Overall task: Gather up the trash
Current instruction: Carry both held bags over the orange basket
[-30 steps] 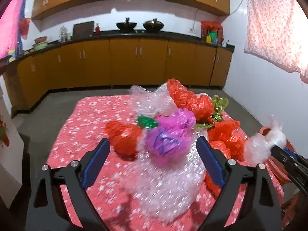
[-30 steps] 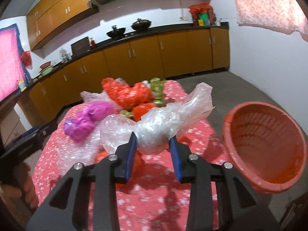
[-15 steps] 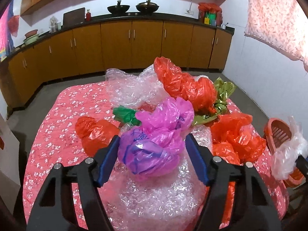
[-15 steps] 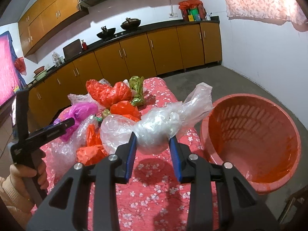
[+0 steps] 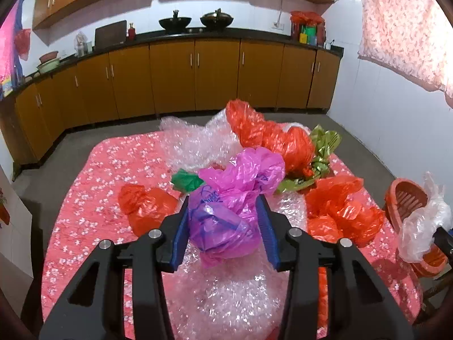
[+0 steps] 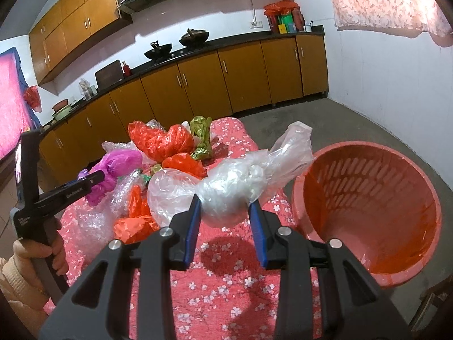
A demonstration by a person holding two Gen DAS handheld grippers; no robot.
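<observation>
- Since the earlier frames, the left gripper [image 5: 223,223] has advanced over the pile, and its jaws have just been closing, with the crumpled magenta-and-purple plastic bag [image 5: 226,212] between them.
- Both blue fingers [image 5: 181,232] of the left gripper now touch the flanks of that bag; the pads appear to press into it, so the grip is judged made or nearly made.
- That bag sits on a sheet of clear bubble wrap [image 5: 226,291] spread on the table [image 5: 85,198], which carries a red floral cloth.
- The right gripper [image 6: 225,212] has shifted toward the round orange slatted plastic basket [image 6: 368,212]; its opening is unchanged.
- Its fingers [image 6: 192,226] are clamped on a crumpled clear plastic bag [image 6: 226,195], held above the table, just beside the basket rim.
- The basket interior shows no contents in the right wrist view.
- Remaining on the table: several crumpled red-orange plastic bags [image 5: 283,138], a green-gold foil wrapper [image 5: 322,147] and a small green plastic scrap [image 5: 185,180].
- Judgement: the task is at an early stage. The clear bag is ready for release once over the basket mouth; the magenta-and-purple bag is ready to lift.
- Risk: the bubble wrap may cling to the lifted bag.
</observation>
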